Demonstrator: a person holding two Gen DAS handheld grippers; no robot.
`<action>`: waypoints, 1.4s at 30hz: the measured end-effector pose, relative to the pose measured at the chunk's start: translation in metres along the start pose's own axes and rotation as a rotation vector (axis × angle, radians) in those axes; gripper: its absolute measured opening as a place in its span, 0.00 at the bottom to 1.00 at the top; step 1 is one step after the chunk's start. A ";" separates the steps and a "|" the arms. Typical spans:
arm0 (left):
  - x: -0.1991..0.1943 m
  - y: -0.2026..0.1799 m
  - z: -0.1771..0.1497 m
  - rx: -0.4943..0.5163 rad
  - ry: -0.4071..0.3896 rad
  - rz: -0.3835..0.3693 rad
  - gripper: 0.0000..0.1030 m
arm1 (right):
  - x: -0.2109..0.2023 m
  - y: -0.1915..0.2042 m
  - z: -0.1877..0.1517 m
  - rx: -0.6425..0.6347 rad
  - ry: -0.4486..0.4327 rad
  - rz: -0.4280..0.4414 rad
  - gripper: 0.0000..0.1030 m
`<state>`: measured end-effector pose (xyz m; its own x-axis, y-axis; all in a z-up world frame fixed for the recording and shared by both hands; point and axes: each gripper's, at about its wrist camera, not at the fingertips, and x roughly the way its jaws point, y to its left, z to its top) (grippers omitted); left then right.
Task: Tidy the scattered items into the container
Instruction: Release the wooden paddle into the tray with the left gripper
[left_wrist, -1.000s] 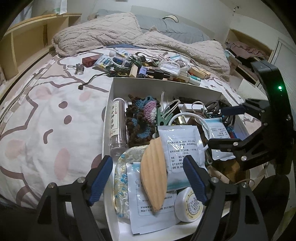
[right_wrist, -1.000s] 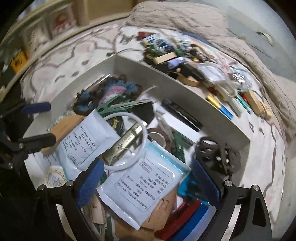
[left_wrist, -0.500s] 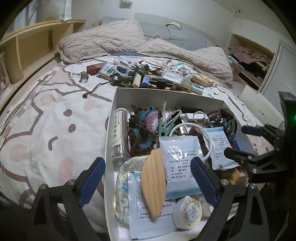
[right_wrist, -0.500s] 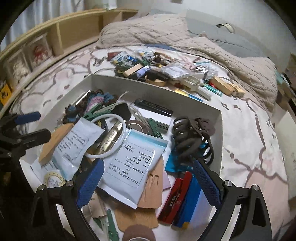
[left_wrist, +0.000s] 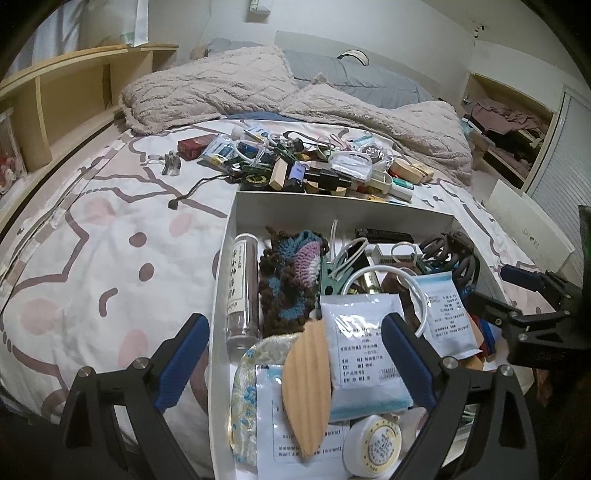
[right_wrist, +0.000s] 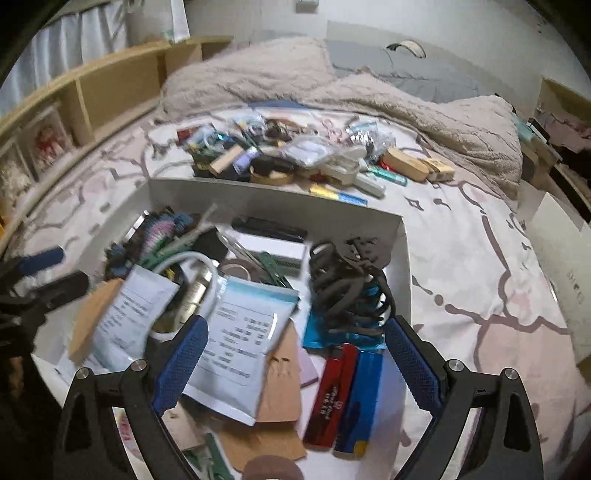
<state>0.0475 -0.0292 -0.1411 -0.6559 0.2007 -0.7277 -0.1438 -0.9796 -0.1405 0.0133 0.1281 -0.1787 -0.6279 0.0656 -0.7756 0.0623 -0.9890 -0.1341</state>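
A white box (left_wrist: 343, 210) on the bed holds a crochet piece (left_wrist: 291, 273), a clear tube (left_wrist: 242, 291), printed sachets (left_wrist: 365, 354) and a wooden leaf-shaped piece (left_wrist: 306, 384). My left gripper (left_wrist: 293, 347) hangs open over the box's near left end, touching nothing. My right gripper (right_wrist: 297, 350) is open over the box's (right_wrist: 277, 199) near right end, above a sachet (right_wrist: 243, 339), a red lighter (right_wrist: 332, 395) and a blue lighter (right_wrist: 360, 398). Black hair ties (right_wrist: 347, 280) lie just ahead. A pile of scattered items (left_wrist: 314, 166) (right_wrist: 295, 158) lies beyond the far wall.
A beige blanket (left_wrist: 221, 88) is bunched behind the pile. A wooden shelf (left_wrist: 74, 96) runs along the left of the bed. A black cord (left_wrist: 195, 188) trails on the patterned sheet left of the box. A flat white board (left_wrist: 528, 229) lies at the right edge.
The left jaws have spread wider and its view has tipped up slightly. The right gripper has rolled upright and drifted toward the box's right side.
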 end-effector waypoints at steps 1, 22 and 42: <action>0.000 0.000 0.001 0.002 -0.002 0.000 0.92 | 0.003 0.001 0.001 -0.009 0.017 -0.009 0.94; 0.003 0.015 0.001 -0.025 -0.010 0.001 0.92 | 0.042 0.038 0.018 -0.124 0.166 -0.041 0.94; -0.001 0.012 0.016 -0.012 -0.035 0.015 0.92 | -0.012 0.005 0.029 0.061 -0.075 0.096 0.94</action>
<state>0.0352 -0.0406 -0.1311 -0.6835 0.1857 -0.7060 -0.1250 -0.9826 -0.1374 -0.0016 0.1185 -0.1520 -0.6778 -0.0373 -0.7343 0.0792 -0.9966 -0.0225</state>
